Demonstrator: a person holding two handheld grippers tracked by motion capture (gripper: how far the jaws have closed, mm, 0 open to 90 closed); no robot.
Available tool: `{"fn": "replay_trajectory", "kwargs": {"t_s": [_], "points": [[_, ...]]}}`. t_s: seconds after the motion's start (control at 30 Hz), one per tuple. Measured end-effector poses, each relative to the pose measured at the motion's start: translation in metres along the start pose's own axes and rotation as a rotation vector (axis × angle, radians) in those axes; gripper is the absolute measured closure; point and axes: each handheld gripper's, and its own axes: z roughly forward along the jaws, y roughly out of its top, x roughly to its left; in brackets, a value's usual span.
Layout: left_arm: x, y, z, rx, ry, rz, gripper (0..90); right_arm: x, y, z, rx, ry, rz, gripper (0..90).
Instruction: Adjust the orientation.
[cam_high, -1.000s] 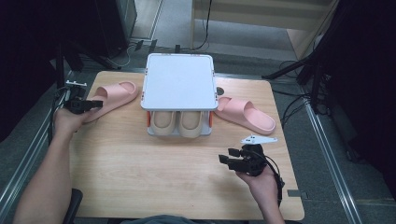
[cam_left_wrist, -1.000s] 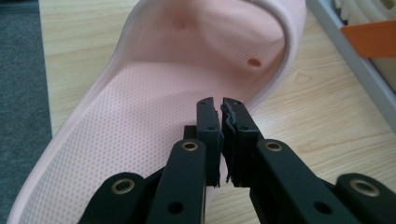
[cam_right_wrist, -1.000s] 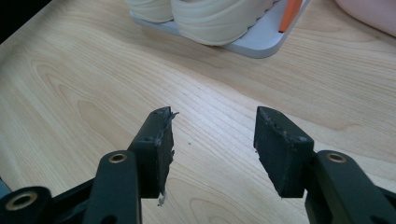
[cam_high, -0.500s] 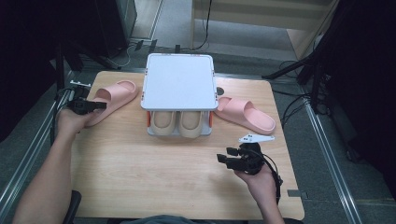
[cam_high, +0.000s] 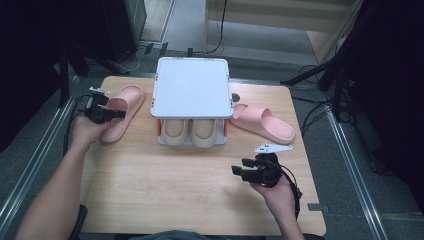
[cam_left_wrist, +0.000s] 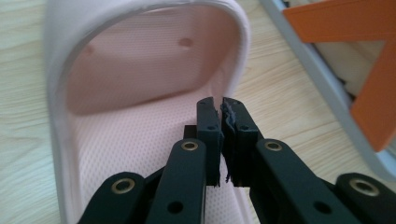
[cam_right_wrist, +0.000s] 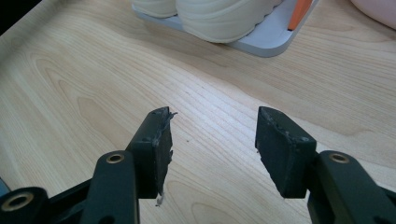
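Left gripper (cam_left_wrist: 220, 105) has its jaws pressed together on the side rim of the pink slipper (cam_high: 121, 111), which has shifted slightly toward the grey shoe rack (cam_high: 192, 87) since the earlier frame. Right gripper (cam_right_wrist: 211, 126) hovers over the wooden table (cam_high: 165, 185), jaws spread wide and empty, its position unchanged. No legible labels or writing.

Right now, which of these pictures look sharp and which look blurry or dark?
High view: evenly lit wooden table, surroundings nearly black. Left gripper view: pink slipper fairly sharp, orange bracket soft. Right gripper view: wood grain crisp, cream shoes slightly blurred at the top.
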Motion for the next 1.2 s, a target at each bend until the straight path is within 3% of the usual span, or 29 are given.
{"fn": "replay_trajectory", "kwargs": {"t_s": [0.4,0.47,0.63,0.8,0.87,1.2], "points": [[-0.026,0.008,0.012,0.011,-0.045,0.037,83.9,0.001,0.000,0.000,0.003,0.002,-0.006,46.6],[-0.027,0.009,0.007,-0.012,-0.044,0.034,83.2,0.000,0.000,0.000,0.002,0.000,-0.007,46.5],[-0.019,0.010,-0.014,-0.069,0.001,0.028,79.6,0.000,0.000,0.000,0.002,-0.001,-0.006,46.6],[-0.006,0.007,-0.027,-0.103,0.023,-0.002,72.7,0.001,-0.001,0.000,0.004,0.001,-0.013,46.5],[0.001,0.006,-0.035,-0.128,0.055,-0.019,70.8,0.002,-0.001,-0.001,0.005,-0.005,-0.014,46.5],[0.022,-0.001,-0.039,-0.132,0.127,-0.069,55.2,0.002,0.002,0.003,0.015,-0.003,-0.021,46.2]]}}
